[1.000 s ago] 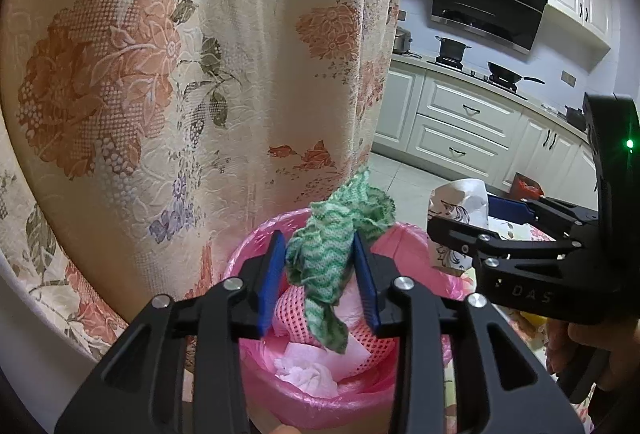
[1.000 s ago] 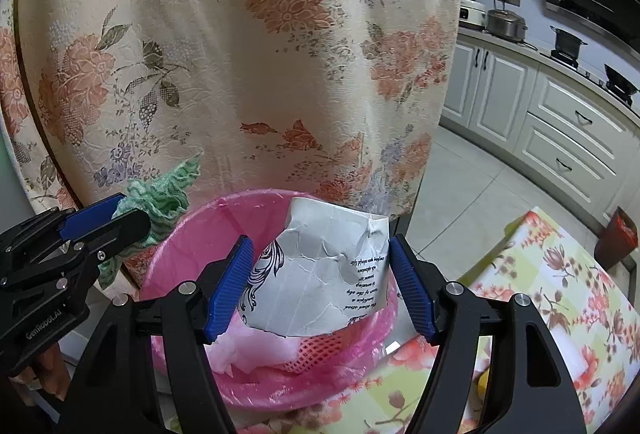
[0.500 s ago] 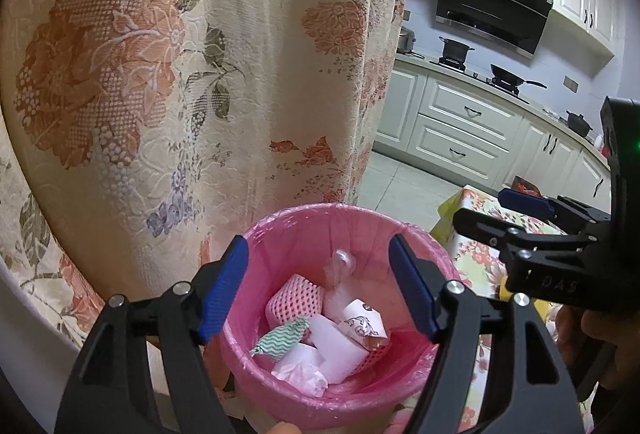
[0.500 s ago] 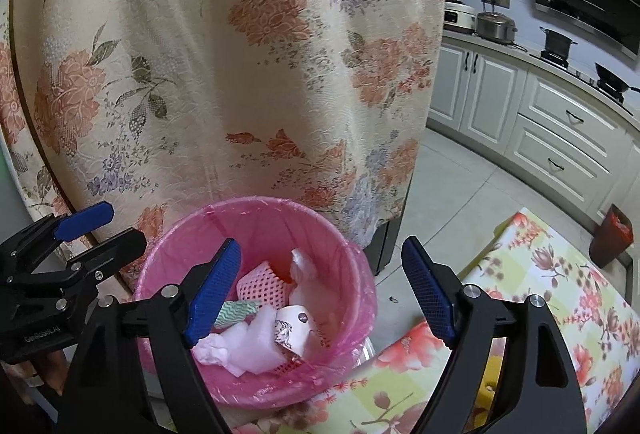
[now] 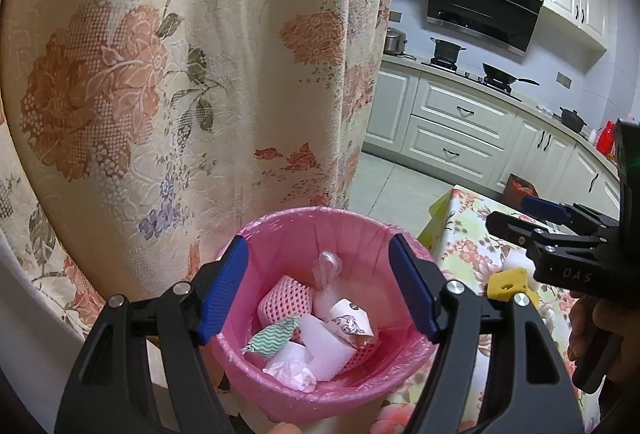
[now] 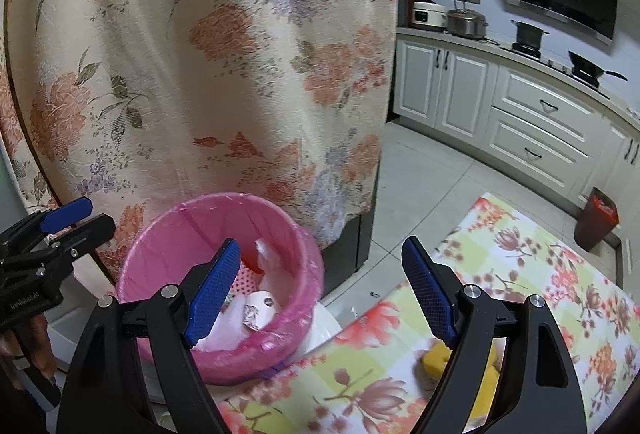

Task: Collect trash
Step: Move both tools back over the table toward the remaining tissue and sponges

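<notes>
**Both tools empty over the bin, yellow sponge next**

Left tool (image 5: pixel 320 286) hangs above the pink-lined bin (image 5: pixel 280 230), its blue pads spread wide with nothing between them. My right tool (image 6: pixel 320 292) is just as wide apart and just as empty, sitting half over the bin's rim and half over the floral table (image 6: pixel 560 266).

Down in the bin I can see what is collected so far: a green-and-white wavy cloth (image 5: pixel 270 338), a pink foam net (image 5: pixel 286 300), a crumpled printed paper (image 5: pixel 352 322), a knotted clear bag (image 5: pixel 329 266) and some white tissue (image 5: pixel 290 368). All of it is light and soft, and it lies loose near the bottom.

What remains, as far as I can tell, is a yellow sponge-like block (image 6: pixel 436 358) on the table, just beside my right tool's right pad. In the left view it shows a small hole (image 5: pixel 508 285) in one face. I judge it light, springy and not slippery, so a gentle squeeze across its flat sides should hold it; pinching too hard would only deform it. Something white sits just behind it in the left view, but I cannot tell what it is.
</notes>
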